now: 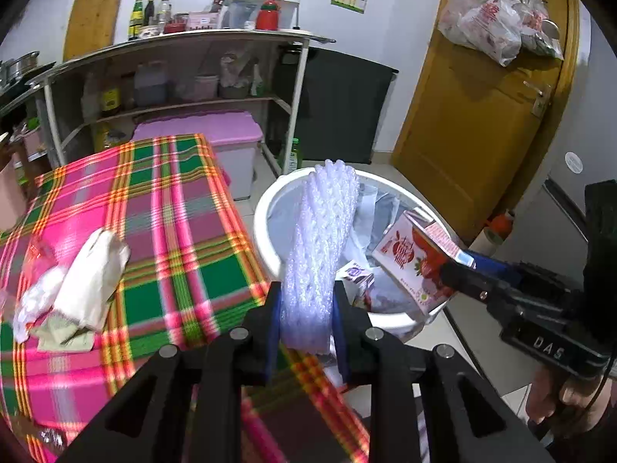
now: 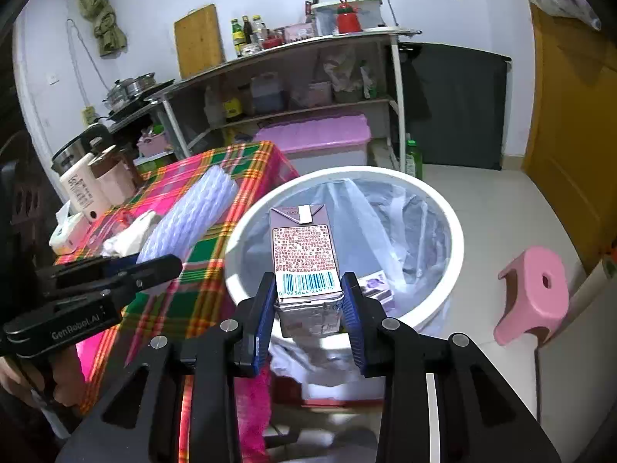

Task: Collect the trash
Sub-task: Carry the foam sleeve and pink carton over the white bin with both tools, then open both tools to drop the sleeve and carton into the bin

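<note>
Left gripper (image 1: 306,310): black frame, blue ribbed pads, clamped on the foam net; side plate reads "GenRobot.AI" in the right wrist view.
Foam net (image 1: 318,254): white plastic mesh sleeve, soft and knobbly, held upright at the table edge, its top leaning over the bin rim.
Right gripper (image 2: 308,301): black with blue pads, closed on the carton; body marked "DAS" in the left wrist view.
Carton (image 2: 304,254): small purple drink box, foil-grey base, dense red print, blue barcode reading 6 923644 and further digits; strawberry picture on its front face in the left wrist view; held above the bin opening.
Bin (image 2: 455,231): round white plastic, lined with a clear crinkled bag; another small purple carton (image 2: 376,283) lies inside.
Table (image 1: 162,208): pink, green and orange plaid cloth.
Crumpled paper (image 1: 83,281): white tissue and off-white wrapper lying on the cloth, well apart from the bin.
Stool (image 2: 534,293): pink plastic, hole in seat, on tiled floor.
</note>
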`<state>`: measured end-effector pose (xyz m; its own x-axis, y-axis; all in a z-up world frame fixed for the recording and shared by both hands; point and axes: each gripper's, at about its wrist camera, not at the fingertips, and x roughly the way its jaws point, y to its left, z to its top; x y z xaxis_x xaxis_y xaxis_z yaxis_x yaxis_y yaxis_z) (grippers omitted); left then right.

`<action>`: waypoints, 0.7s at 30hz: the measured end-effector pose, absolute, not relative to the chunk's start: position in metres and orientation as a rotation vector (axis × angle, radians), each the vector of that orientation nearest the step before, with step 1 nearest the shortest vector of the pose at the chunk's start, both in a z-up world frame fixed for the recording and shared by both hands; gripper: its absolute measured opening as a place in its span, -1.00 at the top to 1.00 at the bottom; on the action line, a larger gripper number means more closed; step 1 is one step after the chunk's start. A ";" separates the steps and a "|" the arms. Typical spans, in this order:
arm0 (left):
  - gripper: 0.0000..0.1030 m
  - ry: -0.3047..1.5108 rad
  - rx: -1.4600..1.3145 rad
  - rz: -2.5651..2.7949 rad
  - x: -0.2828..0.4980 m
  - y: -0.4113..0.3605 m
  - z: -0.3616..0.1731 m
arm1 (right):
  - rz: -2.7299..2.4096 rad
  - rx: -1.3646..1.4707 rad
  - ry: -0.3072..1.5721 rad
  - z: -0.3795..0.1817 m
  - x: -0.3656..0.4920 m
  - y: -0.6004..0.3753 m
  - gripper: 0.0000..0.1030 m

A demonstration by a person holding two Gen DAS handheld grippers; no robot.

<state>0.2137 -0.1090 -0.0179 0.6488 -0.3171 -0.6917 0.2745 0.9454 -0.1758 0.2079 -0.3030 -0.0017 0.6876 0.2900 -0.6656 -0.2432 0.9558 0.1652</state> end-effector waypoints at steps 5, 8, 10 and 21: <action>0.51 0.808 -0.040 -0.356 0.228 -0.123 -0.021 | 0.274 0.069 0.772 -0.006 0.219 -0.310 0.32; 0.51 0.818 -0.032 -0.368 0.235 -0.130 -0.023 | 0.260 0.071 0.784 -0.009 0.226 -0.313 0.32; 0.51 0.823 -0.026 -0.372 0.239 -0.134 -0.024 | 0.254 0.072 0.789 -0.011 0.230 -0.316 0.32; 0.15 0.818 -0.027 -0.391 0.246 -0.142 -0.023 | 0.241 0.085 0.812 -0.017 0.241 -0.319 0.29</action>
